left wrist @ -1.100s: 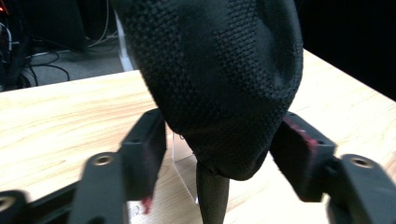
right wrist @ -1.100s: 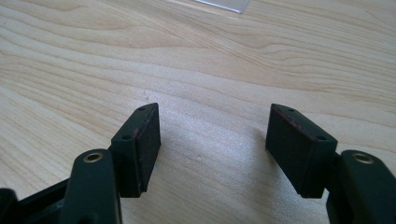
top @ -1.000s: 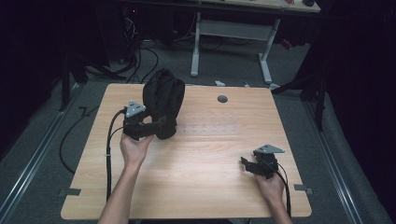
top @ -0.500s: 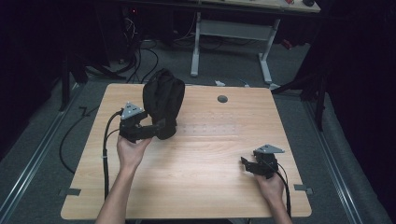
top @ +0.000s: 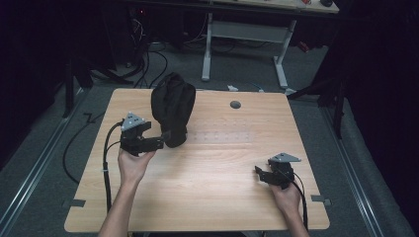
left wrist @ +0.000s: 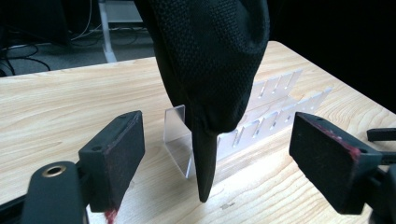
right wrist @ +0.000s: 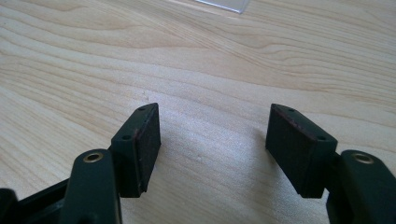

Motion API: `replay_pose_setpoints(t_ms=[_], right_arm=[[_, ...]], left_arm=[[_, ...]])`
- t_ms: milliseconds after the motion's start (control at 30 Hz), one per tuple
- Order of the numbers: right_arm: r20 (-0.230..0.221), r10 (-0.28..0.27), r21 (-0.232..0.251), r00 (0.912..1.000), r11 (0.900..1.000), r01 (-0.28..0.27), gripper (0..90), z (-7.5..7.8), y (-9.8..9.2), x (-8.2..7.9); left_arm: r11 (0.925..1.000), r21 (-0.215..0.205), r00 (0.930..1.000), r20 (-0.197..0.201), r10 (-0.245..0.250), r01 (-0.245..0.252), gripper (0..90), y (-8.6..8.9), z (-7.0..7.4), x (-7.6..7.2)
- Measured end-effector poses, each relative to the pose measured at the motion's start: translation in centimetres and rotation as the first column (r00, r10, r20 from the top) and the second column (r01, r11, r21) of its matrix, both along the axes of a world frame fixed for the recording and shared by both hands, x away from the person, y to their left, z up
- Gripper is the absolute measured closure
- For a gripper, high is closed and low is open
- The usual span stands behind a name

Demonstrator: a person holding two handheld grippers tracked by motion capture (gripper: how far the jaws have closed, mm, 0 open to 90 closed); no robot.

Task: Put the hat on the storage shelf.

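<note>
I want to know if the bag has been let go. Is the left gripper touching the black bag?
Apart. In the left gripper view the left gripper has just been opening; the black bag hangs its tip between the wide jaws, bare table on both sides.

Left tongs [top: 165,138] just opened wide; right tongs [top: 259,173] gape, resting low

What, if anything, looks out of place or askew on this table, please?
The black fabric bag sits draped over a clear slotted acrylic rack, leaning on it with a pointed flap hanging down. The left gripper has just opened, its fingers clear of the flap.
</note>
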State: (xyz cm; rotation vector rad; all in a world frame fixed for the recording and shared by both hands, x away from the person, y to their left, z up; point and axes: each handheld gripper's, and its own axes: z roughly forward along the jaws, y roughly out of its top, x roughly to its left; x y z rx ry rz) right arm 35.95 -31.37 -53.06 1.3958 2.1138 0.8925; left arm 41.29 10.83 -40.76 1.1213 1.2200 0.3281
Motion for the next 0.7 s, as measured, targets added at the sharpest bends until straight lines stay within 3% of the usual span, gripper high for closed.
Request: replay_pose_setpoints(t_ms=[700], right_arm=[[0.000,0.000,0.000,1.0000,1.000,0.000,35.4,0.0,0.0,0.0]], left_arm=[[0.9998,-0.019,0.9998,-0.019,-0.008,0.007,18.7,1.9,-1.8,-2.4]])
